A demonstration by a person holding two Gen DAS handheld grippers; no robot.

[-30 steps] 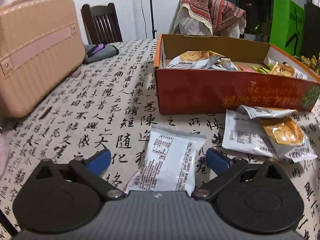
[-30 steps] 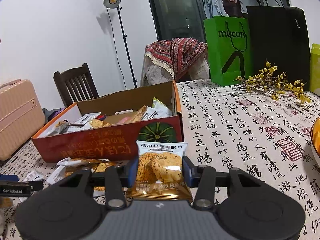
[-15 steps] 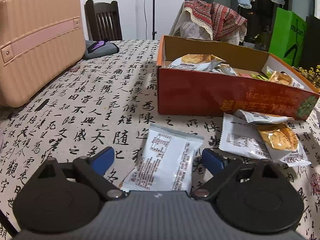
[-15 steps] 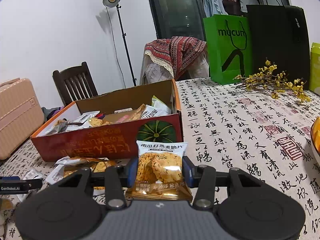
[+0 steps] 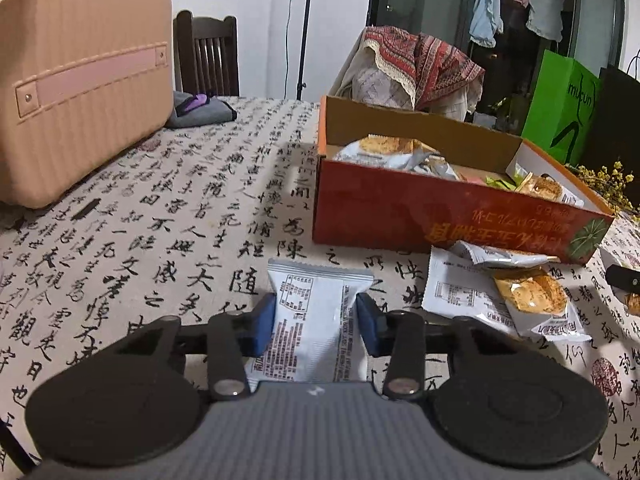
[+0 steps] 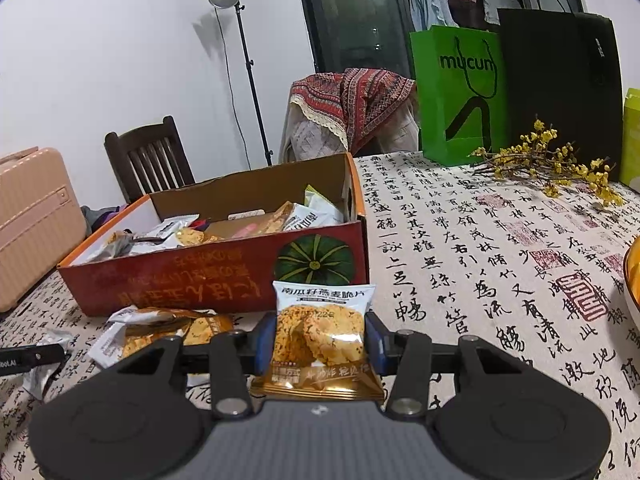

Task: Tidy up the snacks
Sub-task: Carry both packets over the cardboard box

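two grippers, two snack packs

the left gripper [image 5: 316, 320] is over the table [image 5: 160, 216], which has a cloth with black writing on it. its jaws are closing, and a white snack pack [image 5: 316, 320] lies between them, back side up, with small print on it. the blue pads [image 5: 264, 322] are right at the pack's two edges and look like they touch it. the pack lies in the middle of the table, near the front wall of the red box [image 5: 420, 216].

the right gripper [image 6: 320, 336] has its jaws clamped on an oat crisp pack [image 6: 320, 332]. this pack stands upright between the blue pads, with a picture of golden crisps on the front. it is just in front of the red box's corner with the green pumpkin picture [image 6: 314, 260].

the red box is open on top and has many snack packs [image 6: 240, 226] inside. more loose snack packs [image 5: 512, 296] lie on the table, touching or just beside the box's front wall.

a pink suitcase [image 5: 80, 80] stands at the table's left edge. a green paper bag [image 6: 456, 92], a black bag [image 6: 560, 88] and a twig with yellow flowers [image 6: 548, 160] are at the far edge.
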